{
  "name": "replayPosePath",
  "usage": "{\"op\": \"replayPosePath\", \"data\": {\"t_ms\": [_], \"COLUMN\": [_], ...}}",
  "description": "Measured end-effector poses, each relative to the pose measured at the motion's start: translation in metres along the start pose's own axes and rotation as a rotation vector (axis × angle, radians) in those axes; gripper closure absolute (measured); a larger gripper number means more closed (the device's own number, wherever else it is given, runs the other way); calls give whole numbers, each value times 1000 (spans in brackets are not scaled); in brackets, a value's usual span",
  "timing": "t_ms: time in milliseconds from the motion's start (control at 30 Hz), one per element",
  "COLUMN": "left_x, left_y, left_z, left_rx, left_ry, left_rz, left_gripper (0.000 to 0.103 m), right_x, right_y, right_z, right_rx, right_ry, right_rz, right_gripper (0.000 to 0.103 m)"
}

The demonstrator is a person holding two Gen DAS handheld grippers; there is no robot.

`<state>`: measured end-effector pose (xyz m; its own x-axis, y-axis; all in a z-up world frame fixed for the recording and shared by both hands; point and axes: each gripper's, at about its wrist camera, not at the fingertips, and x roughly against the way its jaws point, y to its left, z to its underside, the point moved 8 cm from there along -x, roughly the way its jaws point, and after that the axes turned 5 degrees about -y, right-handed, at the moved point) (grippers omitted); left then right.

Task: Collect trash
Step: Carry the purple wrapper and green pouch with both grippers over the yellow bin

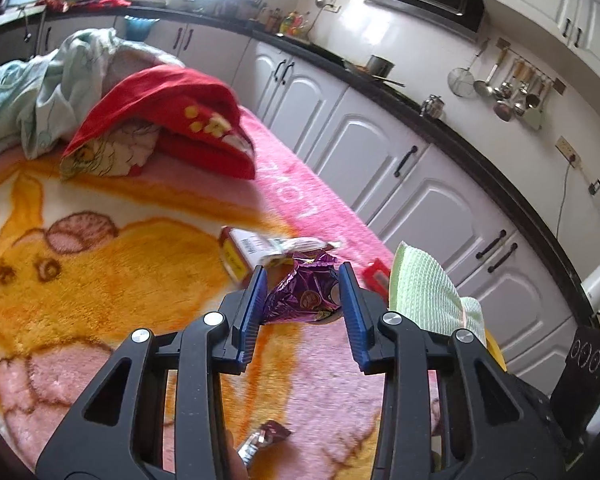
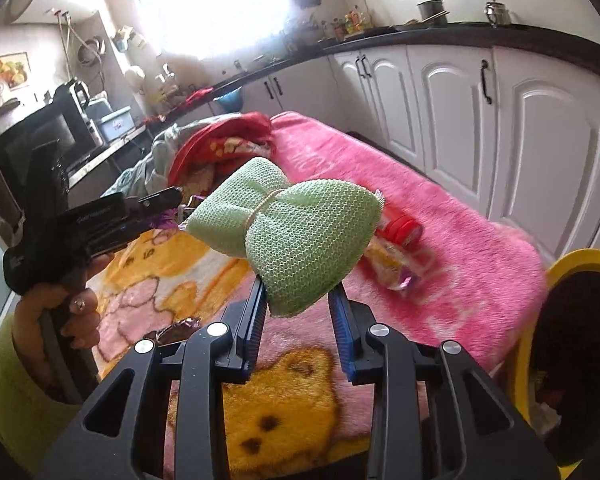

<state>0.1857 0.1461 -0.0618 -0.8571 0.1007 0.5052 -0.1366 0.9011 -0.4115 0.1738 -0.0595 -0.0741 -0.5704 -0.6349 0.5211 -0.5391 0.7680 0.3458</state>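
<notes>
purple wrapper: crinkled foil, pinched in left gripper, off the blanket
green mesh bundle: tied at middle, held in right gripper
small wrapper: foil, lying on blanket
red-capped packet: on pink blanket, blurred

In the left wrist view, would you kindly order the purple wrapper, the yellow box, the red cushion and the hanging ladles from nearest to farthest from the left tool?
1. purple wrapper: gripped in the left tool.
2. yellow box: just beyond, slightly left, on the blanket.
3. red cushion: farther up the bed, left.
4. hanging ladles: on the far wall, upper right.
</notes>
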Motion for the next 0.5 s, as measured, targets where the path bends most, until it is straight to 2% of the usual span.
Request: {"op": "replayPosePath", "data": {"t_ms": [500], "left_x": [14], "left_y": [-55], "left_z": [5], "left_rx": [-95], "left_ry": [-26], "left_rz": [54], "left_gripper": [74], "right_x": [38], "right_y": [-23], "right_z": [-6], "right_rx": [-1], "right_ry": [-49], "right_rz": [33], "right_gripper": [74]}}
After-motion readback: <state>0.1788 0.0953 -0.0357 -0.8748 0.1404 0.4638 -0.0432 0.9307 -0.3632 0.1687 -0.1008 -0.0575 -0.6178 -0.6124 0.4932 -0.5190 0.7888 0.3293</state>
